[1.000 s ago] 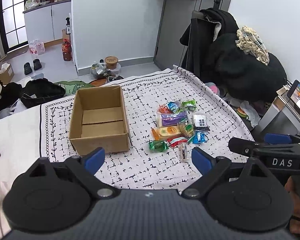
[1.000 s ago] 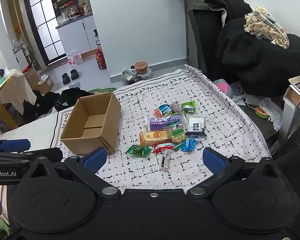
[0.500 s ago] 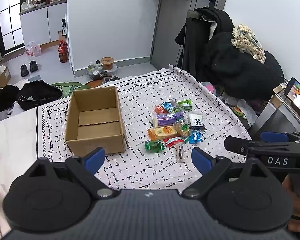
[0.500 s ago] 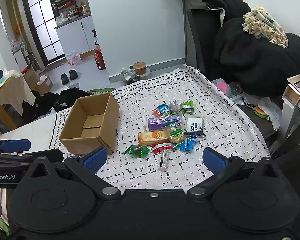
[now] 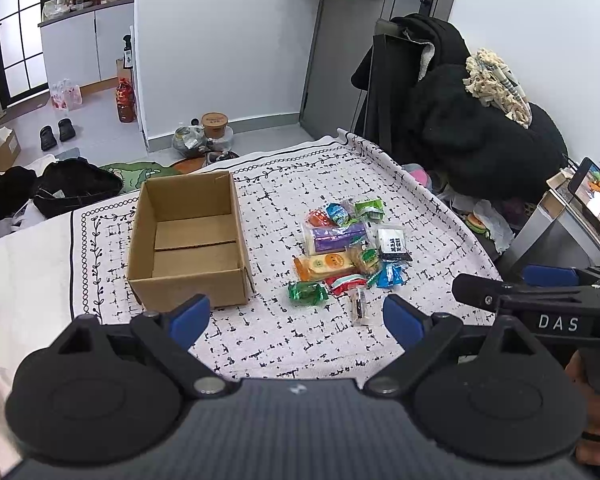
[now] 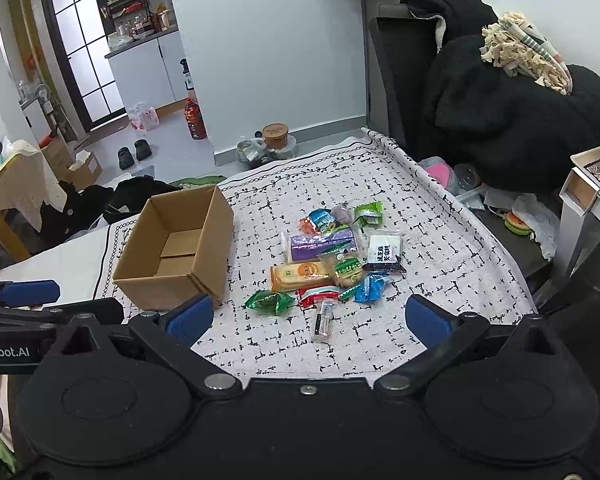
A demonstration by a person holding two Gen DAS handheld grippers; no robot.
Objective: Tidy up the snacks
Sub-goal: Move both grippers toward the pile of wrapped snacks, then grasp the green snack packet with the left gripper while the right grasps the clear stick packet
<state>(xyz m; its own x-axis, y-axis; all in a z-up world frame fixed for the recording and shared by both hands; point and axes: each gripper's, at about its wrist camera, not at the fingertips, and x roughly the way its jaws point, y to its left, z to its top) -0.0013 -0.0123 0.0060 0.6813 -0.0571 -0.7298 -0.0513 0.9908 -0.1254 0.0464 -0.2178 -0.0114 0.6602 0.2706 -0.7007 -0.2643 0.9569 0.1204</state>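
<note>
An empty open cardboard box [image 5: 188,286] [image 6: 158,292] stands on the patterned tablecloth [image 5: 284,184] [image 6: 440,248]. To its right lies a pile of wrapped snacks [image 5: 344,248] [image 6: 332,256]: an orange packet [image 5: 324,265], a purple pack [image 5: 338,237], a green packet [image 5: 307,292], a white-and-black packet [image 5: 392,242] and a thin clear stick [image 5: 358,307]. My left gripper [image 5: 296,320] hovers open near the table's front edge, nothing between its blue pads. My right gripper [image 6: 309,319] is likewise open and empty, just to the right of the left one.
A chair heaped with black coats [image 5: 472,128] stands past the table's far right corner. A low side table with a lit screen [image 5: 596,204] is at the right. Bags, shoes and bottles lie on the floor [image 5: 100,120] beyond the table.
</note>
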